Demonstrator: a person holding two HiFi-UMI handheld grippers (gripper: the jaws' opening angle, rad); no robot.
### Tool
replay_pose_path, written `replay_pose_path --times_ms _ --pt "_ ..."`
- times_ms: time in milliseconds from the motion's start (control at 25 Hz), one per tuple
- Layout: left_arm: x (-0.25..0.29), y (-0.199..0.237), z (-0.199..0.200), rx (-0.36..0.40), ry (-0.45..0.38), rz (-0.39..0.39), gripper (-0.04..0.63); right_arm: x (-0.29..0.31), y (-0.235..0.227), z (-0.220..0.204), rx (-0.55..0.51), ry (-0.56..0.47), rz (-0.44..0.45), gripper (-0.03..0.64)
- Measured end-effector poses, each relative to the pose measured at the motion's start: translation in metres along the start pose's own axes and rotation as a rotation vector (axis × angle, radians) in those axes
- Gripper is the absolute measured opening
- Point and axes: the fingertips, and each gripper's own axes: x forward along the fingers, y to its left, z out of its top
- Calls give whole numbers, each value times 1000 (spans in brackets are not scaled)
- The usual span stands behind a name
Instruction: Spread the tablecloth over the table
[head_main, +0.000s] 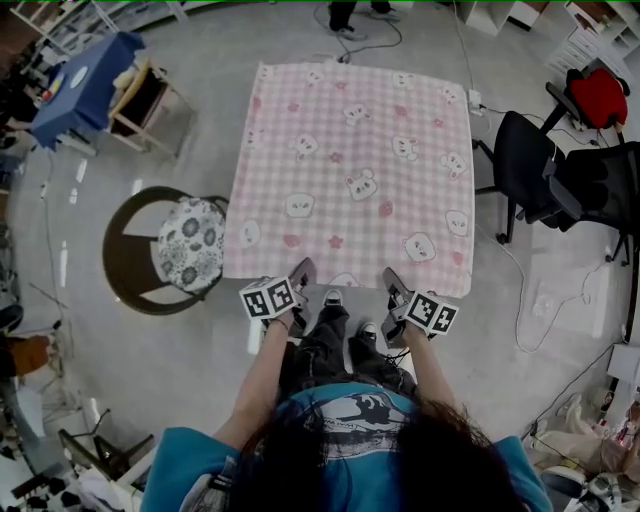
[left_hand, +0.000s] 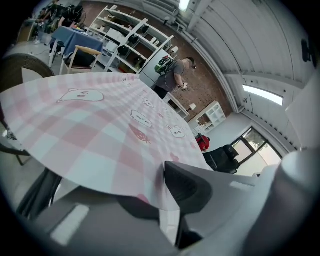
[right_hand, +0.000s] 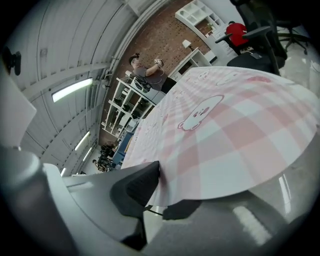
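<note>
In the head view, the left gripper (head_main: 302, 271) and the right gripper (head_main: 393, 280) are seen low in the middle of the frame, each set against the near hem of the tablecloth (head_main: 350, 170). The pink checked cloth is laid flat across the table and fills the upper centre of the frame. A round chair with a floral cushion (head_main: 190, 245) is found just left of the cloth, and a black office chair (head_main: 525, 165) at its right edge.

In the left gripper view, the jaws are pressed together on the tablecloth's (left_hand: 100, 135) edge – the hem is pinched between them at the lower centre, and the cloth is stretched away toward the upper left. White shelves (left_hand: 125, 35) and a standing person (left_hand: 175, 75) are visible at the top.

In the right gripper view, the tablecloth's (right_hand: 235, 135) near edge is likewise clamped between the jaws at the lower left – the cloth is spread out to the right. A person (right_hand: 147, 70) is seen before a brick wall at the top.
</note>
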Motion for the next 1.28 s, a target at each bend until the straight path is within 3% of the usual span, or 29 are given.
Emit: replay_pose_path --times_ms 120,200,280,360,520,600,720,840,1120,1280 --pt "6 1 -1 11 11 26 52 5 -9 1 35 -2 1 17" --pt "12 -6 28 -1 25 51 54 15 5 27 60 1 -11 20" --pt "-4 -19 51 -45 80 118 59 8 32 41 107 60 -53 25" --pt "-33 -25 50 -78 136 204 83 -10 50 26 123 155 -105 57" --pt "3 -5 61 3 57 219 138 14 25 31 8 133 -65 126" --pt "-4 -23 75 -5 123 252 165 7 45 52 55 167 -67 135" --pt "-26 -84 139 -36 264 311 190 -5 114 123 148 265 -91 158" --pt "-21 -115 181 -21 250 303 181 -4 140 167 152 260 -75 161" --pt "-37 -167 171 59 191 227 160 -43 147 170 103 221 -8 144" --pt "-45 -215 172 131 131 160 162 -65 163 190 -4 200 62 135"
